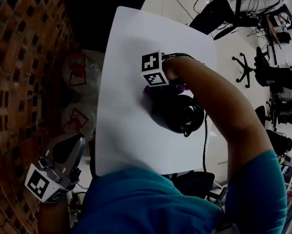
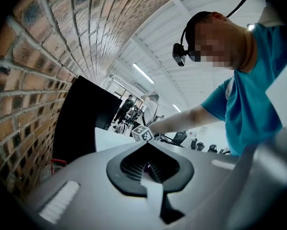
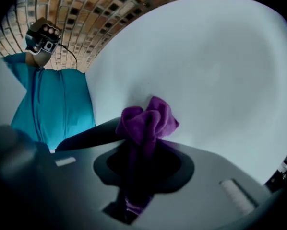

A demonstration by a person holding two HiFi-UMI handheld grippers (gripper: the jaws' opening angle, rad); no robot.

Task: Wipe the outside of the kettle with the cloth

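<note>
The right gripper [image 1: 160,84] is clamped on a bunched purple cloth [image 3: 147,121] at the far side of the black kettle [image 1: 177,113], which stands on the white table [image 1: 126,140]. The left gripper [image 1: 68,150], jaws together and empty, hangs off the table's near left. The wipe would likely go best with firm, curved strokes round the wall, the kettle being unsteadied.

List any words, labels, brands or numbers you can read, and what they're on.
No readable text anywhere.
White plastic bags: red print, too blurred to read.
White marker cube: black square patterns, no letters.
Black kettle, purple cloth: no label visible.
</note>
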